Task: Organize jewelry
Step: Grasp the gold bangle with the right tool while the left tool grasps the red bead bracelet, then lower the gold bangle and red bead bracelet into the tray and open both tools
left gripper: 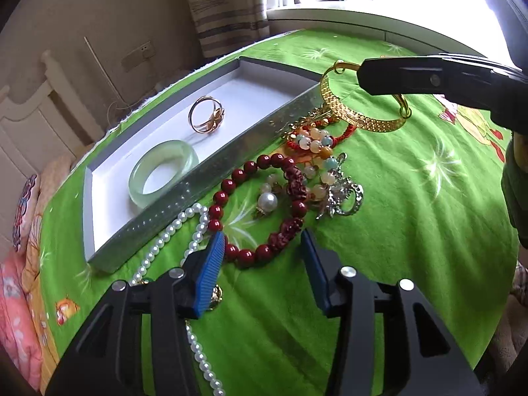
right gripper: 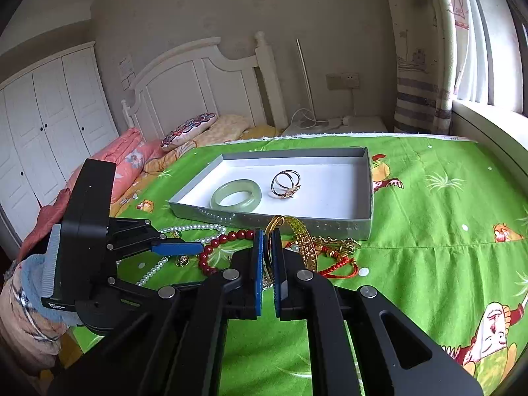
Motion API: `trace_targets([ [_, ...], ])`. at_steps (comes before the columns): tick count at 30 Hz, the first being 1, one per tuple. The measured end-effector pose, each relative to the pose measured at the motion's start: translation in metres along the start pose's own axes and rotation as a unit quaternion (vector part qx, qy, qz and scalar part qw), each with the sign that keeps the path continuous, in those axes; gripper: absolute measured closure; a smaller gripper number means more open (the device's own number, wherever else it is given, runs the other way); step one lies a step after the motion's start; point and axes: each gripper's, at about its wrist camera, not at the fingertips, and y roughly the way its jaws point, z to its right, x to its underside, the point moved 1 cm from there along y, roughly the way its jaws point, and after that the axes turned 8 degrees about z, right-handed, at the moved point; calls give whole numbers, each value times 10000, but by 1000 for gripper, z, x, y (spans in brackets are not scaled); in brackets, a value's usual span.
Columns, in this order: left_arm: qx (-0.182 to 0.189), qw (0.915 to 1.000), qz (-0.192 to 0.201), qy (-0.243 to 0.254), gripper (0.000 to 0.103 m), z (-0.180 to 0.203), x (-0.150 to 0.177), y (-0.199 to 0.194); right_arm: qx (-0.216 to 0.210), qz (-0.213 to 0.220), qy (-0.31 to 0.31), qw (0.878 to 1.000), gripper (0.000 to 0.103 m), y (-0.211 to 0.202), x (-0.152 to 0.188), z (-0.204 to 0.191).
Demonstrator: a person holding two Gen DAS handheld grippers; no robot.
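My right gripper (right gripper: 268, 264) pinches the gold bangle (left gripper: 359, 112) – it hangs just beside the tray's (left gripper: 211, 168) near wall, tray straight ahead. My left gripper (left gripper: 264, 264) is open over the red beads (left gripper: 250, 178).

We see a bright green cartoon-print cloth (left gripper: 379, 198) with white grass tufts on the counter. The shallow grey cardboard tray (left gripper: 211, 178) has a white floor. In it lie a pale green jade bangle (left gripper: 163, 171) and a rose-gold double-band ring (left gripper: 206, 114). Beside it are a dark red bead bracelet (left gripper: 250, 178), a white pearl strand (left gripper: 171, 231) and a gold studded cuff bangle (left gripper: 359, 115). The black left tool (left gripper: 260, 264) has blue ribbed pads (left gripper: 208, 270).
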Motion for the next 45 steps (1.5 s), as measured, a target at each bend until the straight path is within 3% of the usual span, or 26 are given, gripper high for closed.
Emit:
trace_targets([
  [2, 161, 9998, -31, 62, 59, -1, -4, 5, -25, 3, 12, 10000, 97, 0, 1, 0],
  [4, 616, 9981, -56, -40, 82, -2, -7, 8, -51, -2, -5, 10000, 97, 0, 2, -2],
  [9, 899, 9958, 51, -169, 88, -1, -5, 7, -56, 0, -46, 10000, 97, -1, 2, -4],
  [12, 804, 9960, 237, -300, 92, -1, -1, -2, -40, 12, -23, 10000, 97, -2, 2, -2],
  [24, 464, 9888, 1155, -818, 92, -30, -24, -60, -44, 145, -113, 9998, 97, -7, -2, -12],
  [33, 351, 9836, 1366, -1124, 92, -45, -35, -71, -13, 232, -134, 9996, 97, -9, -7, -11],
  [45, 118, 9831, 1250, -1332, 92, -78, -68, -49, 163, 165, -352, 9991, 97, 21, -29, -5],
])
